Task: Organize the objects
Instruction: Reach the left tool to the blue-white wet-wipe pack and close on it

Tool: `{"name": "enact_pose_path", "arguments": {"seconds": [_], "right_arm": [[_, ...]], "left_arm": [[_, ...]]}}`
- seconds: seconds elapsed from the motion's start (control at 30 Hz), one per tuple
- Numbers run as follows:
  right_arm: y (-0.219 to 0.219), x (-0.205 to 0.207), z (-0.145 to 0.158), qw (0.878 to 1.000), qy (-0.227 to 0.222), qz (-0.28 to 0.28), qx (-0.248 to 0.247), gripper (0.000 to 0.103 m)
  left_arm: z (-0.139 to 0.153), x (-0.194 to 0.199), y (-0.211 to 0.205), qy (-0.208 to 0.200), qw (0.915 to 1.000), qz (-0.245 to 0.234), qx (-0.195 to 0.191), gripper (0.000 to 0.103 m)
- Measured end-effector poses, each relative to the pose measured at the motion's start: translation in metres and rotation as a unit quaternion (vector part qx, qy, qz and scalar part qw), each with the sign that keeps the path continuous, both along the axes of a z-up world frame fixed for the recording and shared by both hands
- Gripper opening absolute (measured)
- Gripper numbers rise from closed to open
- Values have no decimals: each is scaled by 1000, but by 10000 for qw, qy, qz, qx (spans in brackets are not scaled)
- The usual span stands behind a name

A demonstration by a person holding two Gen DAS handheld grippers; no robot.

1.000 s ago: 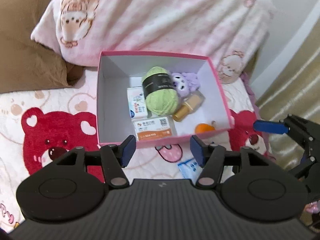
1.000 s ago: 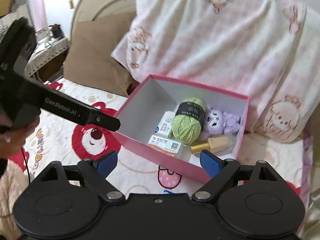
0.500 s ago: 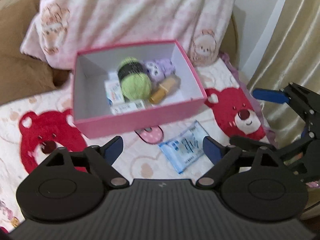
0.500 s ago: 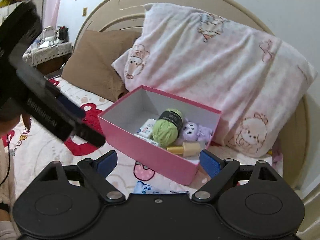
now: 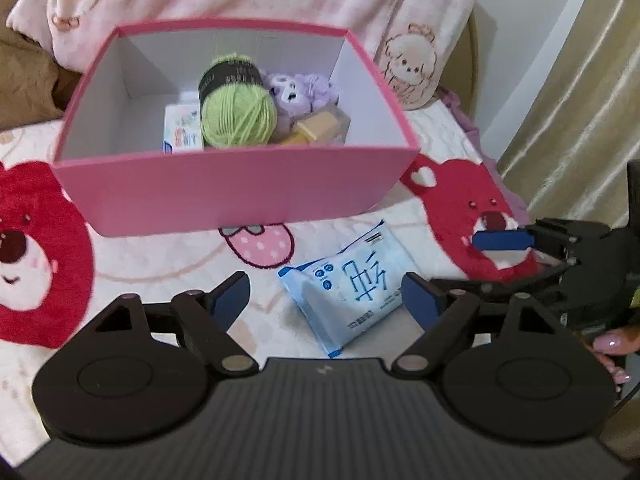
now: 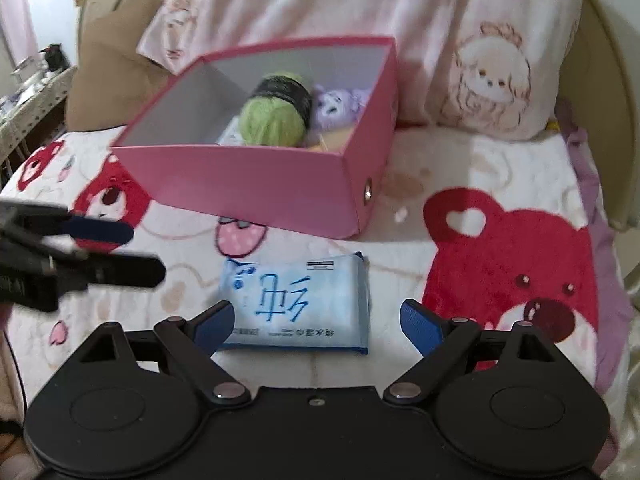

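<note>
Tissue pack [image 6: 296,304] flat on blanket before pink box [image 6: 256,184]; right claw [image 6: 316,320] wide, empty; left claw [image 5: 326,300] closing, empty.

Our left gripper [image 5: 326,294] tilts downward, its jaws closing slightly with nothing pressed between them. Our right gripper [image 6: 316,318] angles down beside it, jaws spread wide and empty. A fingertip [image 5: 610,342] shows behind it.

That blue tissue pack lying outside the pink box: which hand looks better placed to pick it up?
Probably the right. The right gripper is open with the tissue pack squarely between its fingers. The left gripper, jaws closing, faces it too, but skewed.
</note>
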State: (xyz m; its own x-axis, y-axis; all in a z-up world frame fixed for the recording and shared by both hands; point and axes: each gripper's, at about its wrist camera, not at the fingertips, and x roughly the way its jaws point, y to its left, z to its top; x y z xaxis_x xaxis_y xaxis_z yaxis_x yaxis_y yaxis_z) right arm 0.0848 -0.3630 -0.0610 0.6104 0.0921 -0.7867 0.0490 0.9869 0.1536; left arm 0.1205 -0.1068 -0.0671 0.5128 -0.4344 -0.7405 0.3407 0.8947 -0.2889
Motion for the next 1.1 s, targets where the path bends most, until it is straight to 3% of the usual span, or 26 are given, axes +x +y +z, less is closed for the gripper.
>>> {"name": "enact_pose_path", "arguments": {"seconds": [0.2, 0.4, 0.47, 0.57, 0.73, 0.87, 1.1], "right_arm": [[2, 12, -22, 9991, 87, -220, 366, 89], [2, 17, -35, 9983, 378, -432, 120, 64], [0, 23, -38, 9969, 730, -282, -29, 53], [2, 29, -28, 9930, 1144, 28, -307, 48], [12, 40, -6, 9778, 1988, 278, -600, 46], [27, 46, -1, 9748, 1920, 848, -752, 46], [-1, 51, -28, 9861, 1637, 150, -255, 47]], "left_arm": [[-41, 6, 4, 185, 9992, 257, -223, 75], [-67, 6, 11, 156, 9975, 219, -651, 60], [-70, 6, 10, 77, 9973, 166, -709, 53], [-75, 5, 5, 131, 9973, 81, -712, 43], [-82, 3, 4, 189, 9967, 5, -787, 35], [-84, 3, 11, 289, 9948, -8, -977, 29], [-90, 12, 17, 576, 9903, 114, -1256, 29]]}}
